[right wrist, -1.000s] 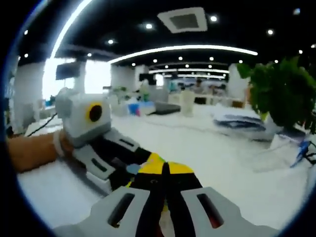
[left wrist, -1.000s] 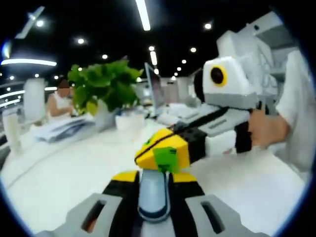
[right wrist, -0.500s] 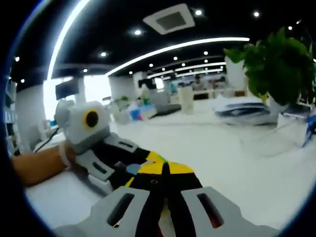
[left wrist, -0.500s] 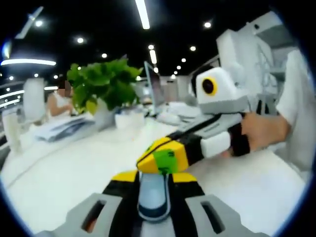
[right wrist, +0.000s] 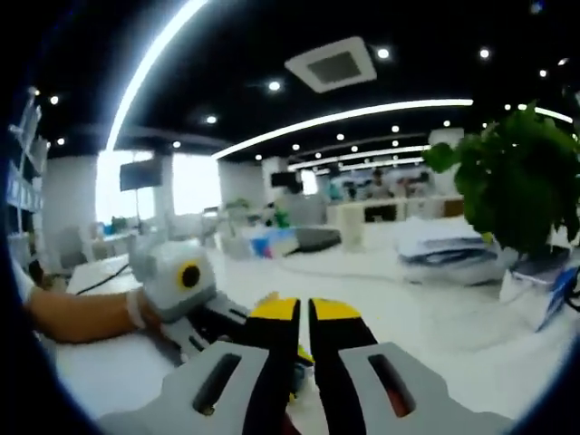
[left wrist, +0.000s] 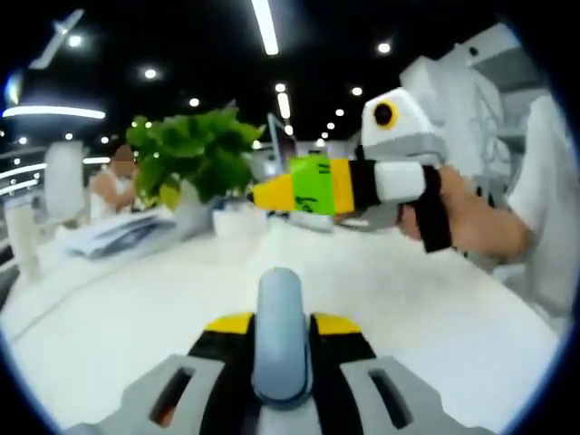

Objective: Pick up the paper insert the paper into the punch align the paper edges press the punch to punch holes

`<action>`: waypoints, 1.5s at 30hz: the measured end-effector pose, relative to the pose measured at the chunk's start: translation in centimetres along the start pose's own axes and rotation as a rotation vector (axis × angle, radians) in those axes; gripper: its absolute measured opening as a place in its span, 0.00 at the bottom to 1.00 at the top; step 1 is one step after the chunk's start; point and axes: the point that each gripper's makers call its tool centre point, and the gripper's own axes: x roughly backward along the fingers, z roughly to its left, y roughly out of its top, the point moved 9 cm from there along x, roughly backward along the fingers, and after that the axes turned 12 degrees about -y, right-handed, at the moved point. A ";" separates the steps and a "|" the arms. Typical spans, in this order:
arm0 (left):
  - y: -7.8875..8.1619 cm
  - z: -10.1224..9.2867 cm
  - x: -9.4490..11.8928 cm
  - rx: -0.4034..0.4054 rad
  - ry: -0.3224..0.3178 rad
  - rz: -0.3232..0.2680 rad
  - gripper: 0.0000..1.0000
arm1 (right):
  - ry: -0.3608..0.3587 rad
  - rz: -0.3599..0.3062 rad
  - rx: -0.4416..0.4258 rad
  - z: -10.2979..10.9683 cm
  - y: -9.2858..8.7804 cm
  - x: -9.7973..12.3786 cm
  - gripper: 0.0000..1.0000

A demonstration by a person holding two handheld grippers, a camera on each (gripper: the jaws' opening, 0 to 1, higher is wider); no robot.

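Note:
My left gripper (left wrist: 279, 328) rises from the bottom of the left gripper view, its yellow-tipped jaws shut on a rounded blue-grey bar (left wrist: 277, 294) over the white tabletop (left wrist: 127, 308). My right gripper (left wrist: 261, 193) comes in from the right, held level in the air by a hand (left wrist: 471, 222), with a green label behind its yellow tip. In the right gripper view the right gripper (right wrist: 304, 313) has its jaws together but for a hairline gap, with nothing seen between them. The left gripper (right wrist: 227, 317) lies low at the left, its tips hidden behind those jaws.
A leafy potted plant (left wrist: 190, 159) (right wrist: 526, 190) stands at the back of the table, beside a stack of papers (left wrist: 113, 231) (right wrist: 453, 245). A person (left wrist: 113, 186) sits behind the papers. A forearm (right wrist: 82, 313) rests on the table at the left.
The right gripper has lifted from just above the left gripper's tips to mid-air and now points level. The left gripper and its blue-grey bar have stayed put.

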 end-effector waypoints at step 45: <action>3.1 -3.5 6.9 0.005 0.164 -0.061 0.84 | -0.052 0.117 0.002 -6.4 -4.6 0.3 0.47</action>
